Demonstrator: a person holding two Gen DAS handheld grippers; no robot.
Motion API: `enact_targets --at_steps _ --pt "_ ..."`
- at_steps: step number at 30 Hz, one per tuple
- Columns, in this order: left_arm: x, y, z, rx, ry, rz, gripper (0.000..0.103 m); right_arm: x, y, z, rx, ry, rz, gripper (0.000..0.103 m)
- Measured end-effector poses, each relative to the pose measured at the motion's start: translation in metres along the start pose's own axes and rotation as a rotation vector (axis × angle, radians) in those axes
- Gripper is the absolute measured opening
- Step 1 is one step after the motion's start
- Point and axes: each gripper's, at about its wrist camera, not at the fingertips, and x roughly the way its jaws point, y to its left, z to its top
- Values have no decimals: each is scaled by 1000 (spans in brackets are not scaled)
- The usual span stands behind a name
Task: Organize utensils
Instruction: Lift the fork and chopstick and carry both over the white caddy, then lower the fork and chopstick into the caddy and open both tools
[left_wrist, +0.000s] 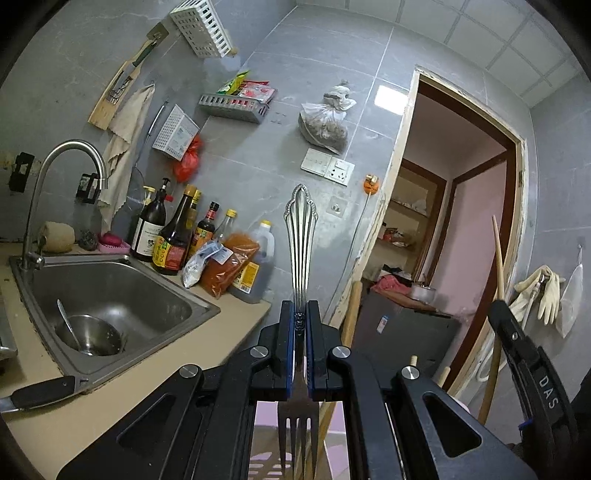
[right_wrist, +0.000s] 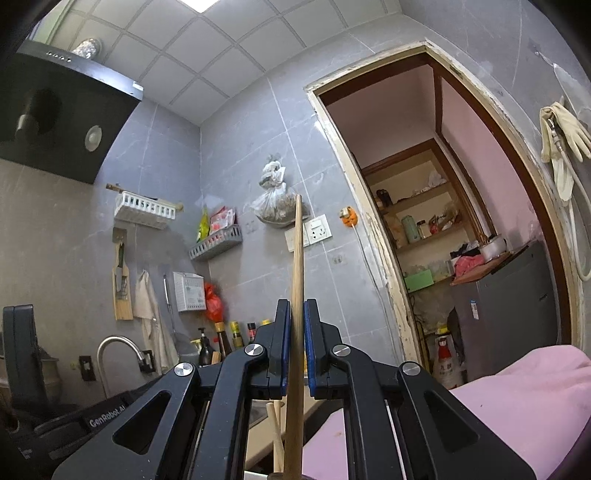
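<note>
The left gripper (left_wrist: 301, 321) points about level toward the tiled wall, its jaws clenched on a metal fork (left_wrist: 301, 236) that stands upright between the blue pads: the ornate, ridged handle rises above the fingers and the tines hang below them, over something pink with slots that is too cut off to identify. The right gripper (right_wrist: 295, 325) tilts slightly upward toward the wall and the doorway (right_wrist: 443, 206), its jaws clamped on a long, smooth wooden chopstick (right_wrist: 297, 280) that runs nearly vertically through the pads; its lower end leaves the bottom of the picture. Another pale wooden stick (right_wrist: 275, 435) stands just beside it below the fingers, and what holds it is hidden. In the left view the right gripper's black body shows only at the right edge, with its chopstick rising above it. Beyond the fork, a steel sink (left_wrist: 122, 295) is set into the beige counter (left_wrist: 207, 332), with a steel bowl (left_wrist: 88, 334) and a spoon in it. Bottles (left_wrist: 173, 236) and bags crowd the counter's back corner. A pink cloth (right_wrist: 517, 398) fills the right view's lower right corner.
</note>
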Motion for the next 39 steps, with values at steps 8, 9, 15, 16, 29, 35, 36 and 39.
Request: enact_targets --at_steps 8,9,15,16,29,35,36,39 --pt "4 0 -4 -4 19 0 4 3 0 1 -1 -7 8 5" --pt "5 0 -5 -5 22 1 4 3 1 -1 -6 -2 7 5" --pt "5 1 -8 3 39 -1 4 7 4 -7 -21 33 10 5" --pt "5 2 -8 5 42 -3 4 7 5 -8 -23 35 12 5" --pt "5 -6 -21 63 131 -30 4 -1 5 -6 -31 61 13 10" --pt "1 -7 -21 63 141 -55 10 -7 0 0 -15 60 5 21" --pt "0 -7 -21 59 139 -61 12 -8 0 1 -15 59 4 21" --pt "-4 -8 -19 55 133 -75 14 -10 0 3 -14 56 1 22"
